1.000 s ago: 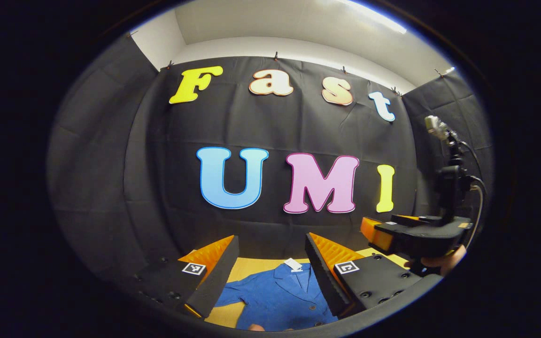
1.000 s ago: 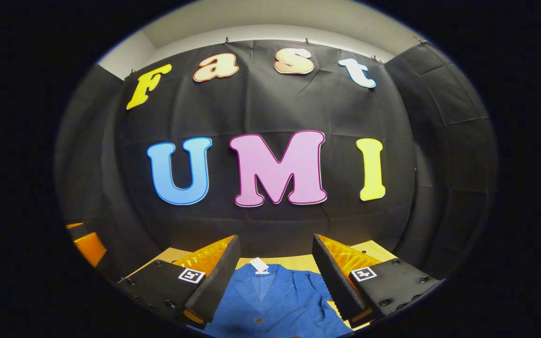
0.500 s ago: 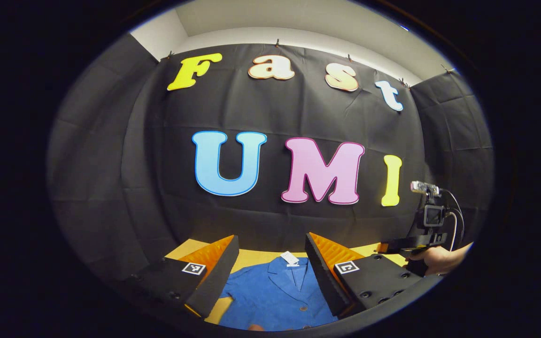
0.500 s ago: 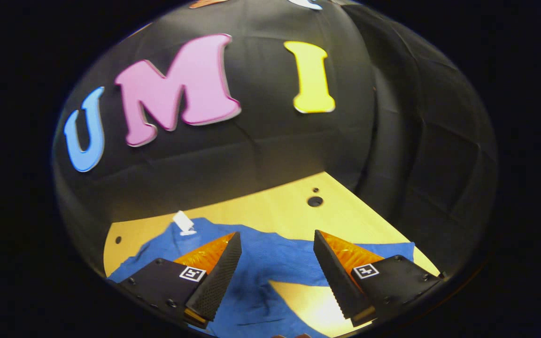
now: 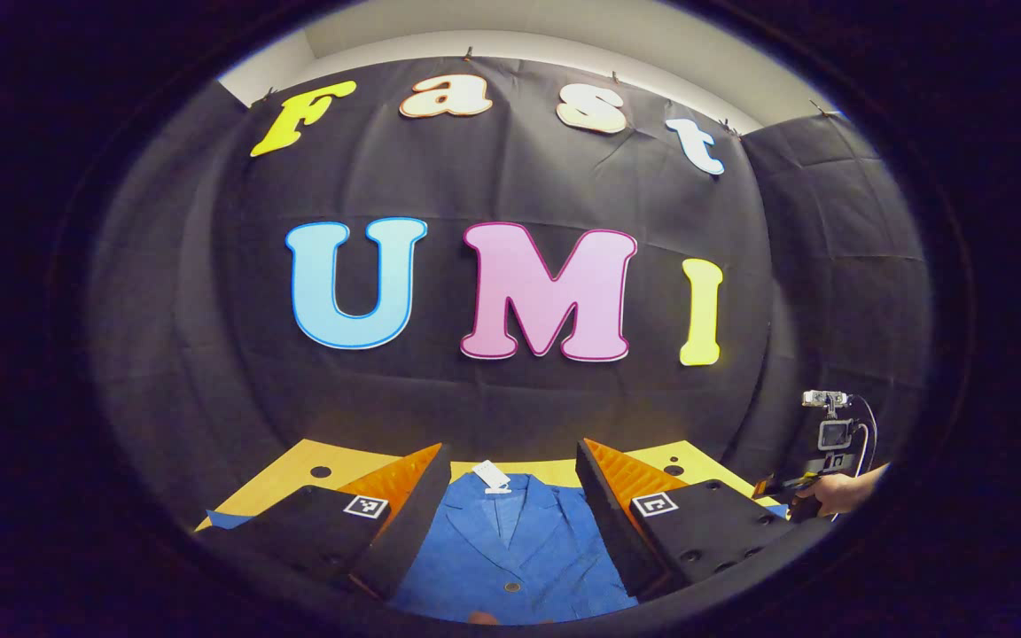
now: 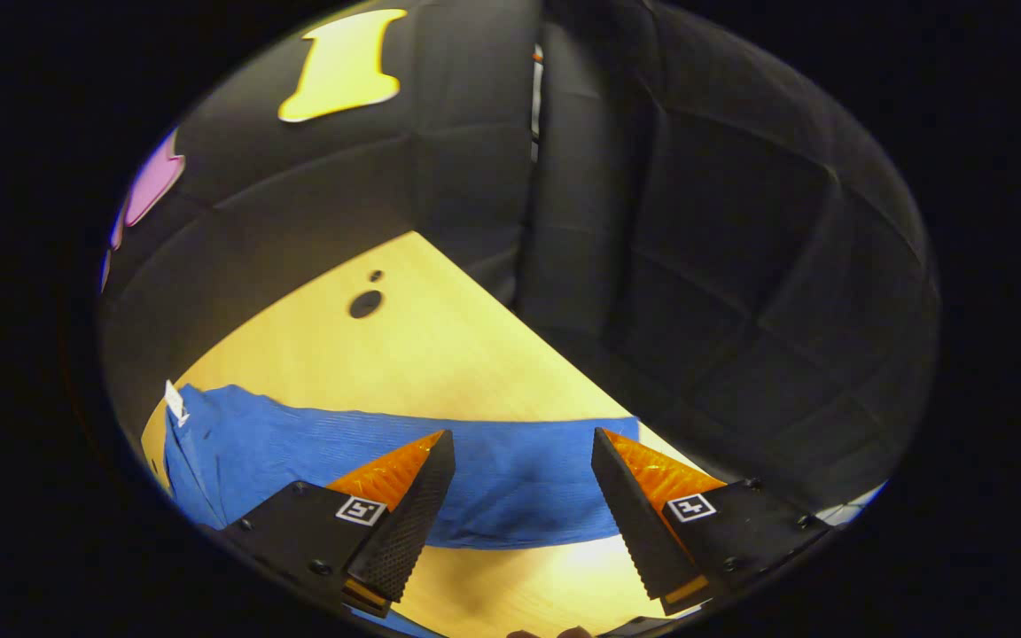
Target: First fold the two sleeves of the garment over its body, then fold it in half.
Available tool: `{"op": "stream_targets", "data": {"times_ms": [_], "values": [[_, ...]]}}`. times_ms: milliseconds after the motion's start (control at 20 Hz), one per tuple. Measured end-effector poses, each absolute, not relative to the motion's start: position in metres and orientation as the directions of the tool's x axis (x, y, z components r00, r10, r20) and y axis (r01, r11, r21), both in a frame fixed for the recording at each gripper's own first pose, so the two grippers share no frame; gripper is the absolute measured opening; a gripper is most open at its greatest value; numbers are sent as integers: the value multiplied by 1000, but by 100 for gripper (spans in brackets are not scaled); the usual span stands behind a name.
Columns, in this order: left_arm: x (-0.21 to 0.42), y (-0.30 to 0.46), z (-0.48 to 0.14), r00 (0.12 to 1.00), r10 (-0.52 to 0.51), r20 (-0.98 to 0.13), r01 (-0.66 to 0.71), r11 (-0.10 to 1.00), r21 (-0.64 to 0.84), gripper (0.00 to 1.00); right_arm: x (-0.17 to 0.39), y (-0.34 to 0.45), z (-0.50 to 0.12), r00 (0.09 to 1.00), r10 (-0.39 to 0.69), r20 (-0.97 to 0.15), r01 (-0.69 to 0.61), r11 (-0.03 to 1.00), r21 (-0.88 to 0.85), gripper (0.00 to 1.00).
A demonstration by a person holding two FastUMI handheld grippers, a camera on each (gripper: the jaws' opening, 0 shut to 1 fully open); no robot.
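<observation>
Between the spread fingers of the right gripper (image 6: pixel 519 523) now lies the blue garment's (image 6: pixel 386 461) outstretched sleeve (image 6: pixel 528 483), flat on the wooden table (image 6: pixel 422 346), where a second ago this view faced the wall. Left gripper (image 5: pixel 510 523) hangs open above the collar (image 5: pixel 503 509); the hem is cut off.

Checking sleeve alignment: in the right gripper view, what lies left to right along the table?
White tag → blue garment's collar → its sleeve, stretched flat on the wooden table between the right gripper fingers → the sleeve's cuff end.
</observation>
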State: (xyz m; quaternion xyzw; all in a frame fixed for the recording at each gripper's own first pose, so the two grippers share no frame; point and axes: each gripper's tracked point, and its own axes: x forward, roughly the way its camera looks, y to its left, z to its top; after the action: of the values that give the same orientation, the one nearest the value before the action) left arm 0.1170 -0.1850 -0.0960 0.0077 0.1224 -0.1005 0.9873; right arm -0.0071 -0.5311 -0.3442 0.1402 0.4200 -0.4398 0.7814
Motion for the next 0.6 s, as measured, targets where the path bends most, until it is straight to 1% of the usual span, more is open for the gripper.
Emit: {"op": "stream_targets", "data": {"times_ms": [50,150,300,400,450,500,550,600], "values": [[119,-193,-95,947,-211,-243,217,976,-1,82,-21,-540,-352,212,-559,-802,819,549,-166,99],[124,-206,-93,942,-233,-243,244,970,15,82,-32,-552,-362,149,-549,-823,831,521,-196,99],[128,-218,-91,935,-258,-241,272,962,27,82,-37,-544,-372,89,-511,-855,827,516,-223,99],[129,-223,-93,930,-269,-249,284,958,24,82,-38,-545,-374,72,-485,-872,844,496,-206,100],[129,-225,-93,928,-274,-254,288,957,22,82,-41,-545,-378,62,-465,-883,852,486,-196,89],[128,-226,-93,926,-278,-256,293,956,19,82,-40,-543,-378,72,-441,-895,861,480,-167,100],[127,-227,-92,925,-282,-256,296,955,17,82,-42,-546,-379,80,-446,-892,871,467,-156,89],[124,-227,-93,925,-285,-253,298,955,15,82,-42,-545,-381,89,-437,-895,872,469,-142,85]]}}
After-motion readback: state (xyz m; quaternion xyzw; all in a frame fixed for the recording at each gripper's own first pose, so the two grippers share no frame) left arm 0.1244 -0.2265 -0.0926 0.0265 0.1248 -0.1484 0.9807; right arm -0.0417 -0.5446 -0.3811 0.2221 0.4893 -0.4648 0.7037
